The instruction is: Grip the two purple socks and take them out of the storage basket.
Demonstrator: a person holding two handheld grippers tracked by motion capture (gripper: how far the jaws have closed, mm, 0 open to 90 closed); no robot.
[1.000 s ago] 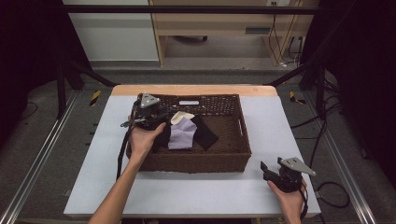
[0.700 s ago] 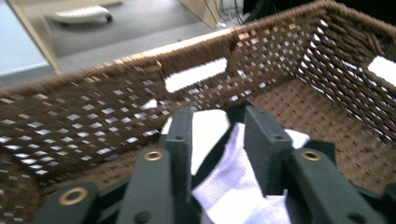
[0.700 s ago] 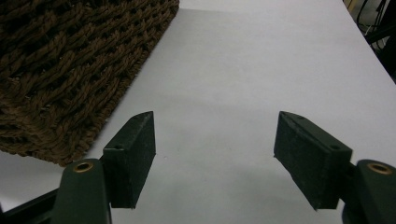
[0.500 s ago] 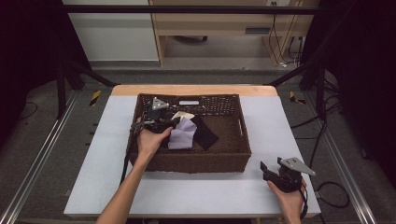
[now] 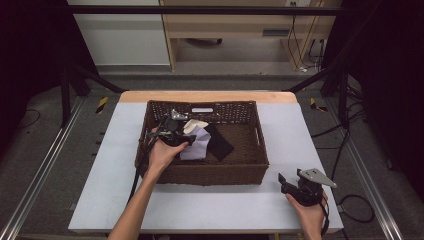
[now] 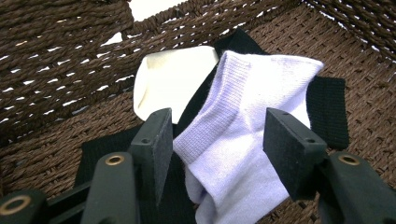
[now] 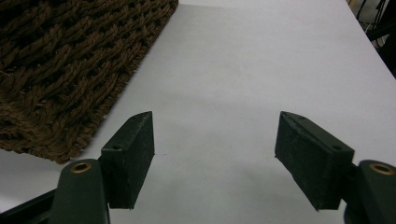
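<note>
From the high view, my left hand [image 5: 162,155] reaches into the brown woven basket [image 5: 250,172] on the white table [image 5: 110,150], carrying my left gripper [image 5: 179,136] over the left part of the basket floor, where a lavender sock [image 5: 197,147] lies beside a black cloth [image 5: 220,142] and a cream piece [image 5: 194,125]. My right hand [image 5: 307,212] rests near the table's front right corner, holding my right gripper [image 5: 287,184] just off the basket's front right corner, not touching it. In the left gripper view, my jaws stand wide apart with the lavender sock [image 6: 243,135] lying between them; whether the pads touch it I cannot tell. The sock lies on top of the black cloth [image 6: 327,107], and the cream piece [image 6: 173,79] sits behind, near the basket wall [image 6: 65,60]. In the right gripper view, my jaws are spread wide over bare white table [image 7: 243,70], holding nothing, with the basket's outer corner [image 7: 60,79] at the left.
</note>
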